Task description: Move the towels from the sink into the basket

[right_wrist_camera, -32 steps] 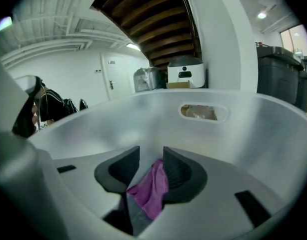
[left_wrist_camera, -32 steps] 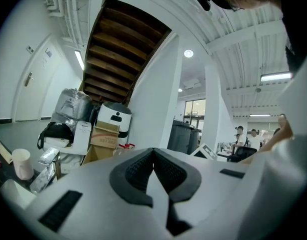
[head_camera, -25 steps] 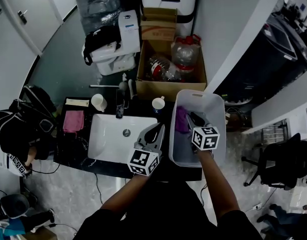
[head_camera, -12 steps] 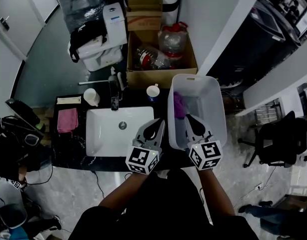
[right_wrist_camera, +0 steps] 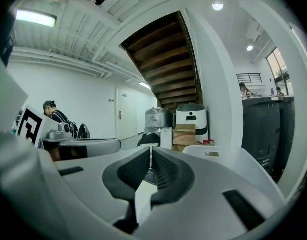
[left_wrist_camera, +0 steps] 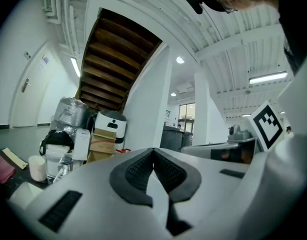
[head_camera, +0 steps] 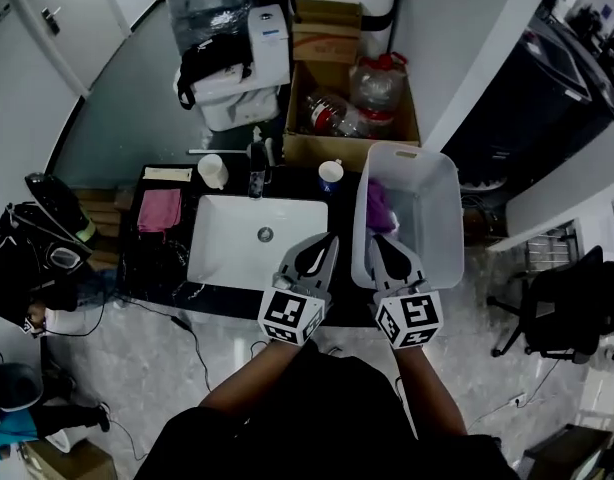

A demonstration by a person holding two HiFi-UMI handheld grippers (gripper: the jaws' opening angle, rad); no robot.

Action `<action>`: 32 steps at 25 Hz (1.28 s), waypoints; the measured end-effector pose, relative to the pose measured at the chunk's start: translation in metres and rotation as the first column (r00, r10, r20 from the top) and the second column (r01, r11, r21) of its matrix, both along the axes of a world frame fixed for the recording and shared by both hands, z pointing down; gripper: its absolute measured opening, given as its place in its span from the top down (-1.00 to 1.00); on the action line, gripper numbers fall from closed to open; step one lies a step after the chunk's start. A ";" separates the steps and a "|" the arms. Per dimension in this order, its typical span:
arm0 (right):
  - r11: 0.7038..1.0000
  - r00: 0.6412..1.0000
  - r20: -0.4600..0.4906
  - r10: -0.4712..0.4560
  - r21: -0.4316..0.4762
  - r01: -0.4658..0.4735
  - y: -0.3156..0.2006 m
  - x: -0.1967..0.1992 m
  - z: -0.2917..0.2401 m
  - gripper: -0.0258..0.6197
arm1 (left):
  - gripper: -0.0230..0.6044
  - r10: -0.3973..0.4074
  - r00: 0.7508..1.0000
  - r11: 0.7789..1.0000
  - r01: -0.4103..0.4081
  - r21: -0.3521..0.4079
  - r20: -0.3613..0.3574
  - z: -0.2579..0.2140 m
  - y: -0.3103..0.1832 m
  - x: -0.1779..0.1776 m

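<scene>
Black counter (head_camera: 152, 268): purple towel (head_camera: 380, 208) lengthwise along basket (head_camera: 453, 208) wall; left gripper (head_camera: 332, 238), right gripper (head_camera: 376, 238) closed, empty.

sink (head_camera: 227, 258): white, set in a black counter (head_camera: 157, 268)
basket (head_camera: 442, 228): pale grey, right of the sink
towel (head_camera: 379, 208): purple, inside the basket
cloth (head_camera: 159, 210): pink, left of the sink
left gripper (head_camera: 327, 240), right gripper (head_camera: 379, 240): white shells, dark grey pads, black-and-white square markers
box (head_camera: 392, 153): brown cardboard, behind the sink
</scene>
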State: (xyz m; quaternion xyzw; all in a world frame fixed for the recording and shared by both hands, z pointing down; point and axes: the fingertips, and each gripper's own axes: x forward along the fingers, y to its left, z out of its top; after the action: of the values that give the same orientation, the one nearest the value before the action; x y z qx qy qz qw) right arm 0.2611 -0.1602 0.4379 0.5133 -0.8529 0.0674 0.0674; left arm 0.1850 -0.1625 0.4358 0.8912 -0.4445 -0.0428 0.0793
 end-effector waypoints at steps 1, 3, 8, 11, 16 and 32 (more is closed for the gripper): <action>1.000 1.000 0.002 -0.014 0.004 0.014 0.005 -0.002 -0.001 0.84 | 0.88 -0.021 1.000 1.000 0.021 0.006 0.004 -0.002 0.005 -0.002; 0.999 0.999 0.010 -0.041 0.008 0.041 0.016 -0.004 -0.002 0.84 | 0.89 -0.059 0.998 0.998 0.059 0.015 0.010 -0.007 0.018 -0.006; 0.991 0.991 0.030 -0.131 0.032 0.130 0.040 -0.016 -0.007 0.84 | 0.88 -0.149 0.988 0.988 0.148 0.034 0.031 -0.012 0.051 -0.012; 0.978 0.977 0.049 -0.207 0.042 0.205 0.056 -0.030 -0.008 0.84 | 0.89 -0.221 0.974 0.975 0.220 0.026 0.041 -0.008 0.071 -0.021; 0.952 0.949 0.072 -0.307 0.044 0.304 0.081 -0.068 -0.002 0.84 | 0.89 -0.332 0.941 0.943 0.333 0.003 0.068 0.004 0.105 -0.058; 0.848 0.848 0.033 -0.529 -0.001 0.530 0.127 -0.272 0.018 0.84 | 0.89 -0.553 0.833 0.833 0.554 -0.018 0.034 0.024 0.165 -0.257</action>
State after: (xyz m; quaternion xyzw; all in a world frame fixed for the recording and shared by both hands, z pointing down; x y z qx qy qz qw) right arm -0.0106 -0.0334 0.4555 0.2570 -0.9619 0.0585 0.0722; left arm -0.0721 0.0027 0.4601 0.7241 -0.6847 -0.0456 0.0696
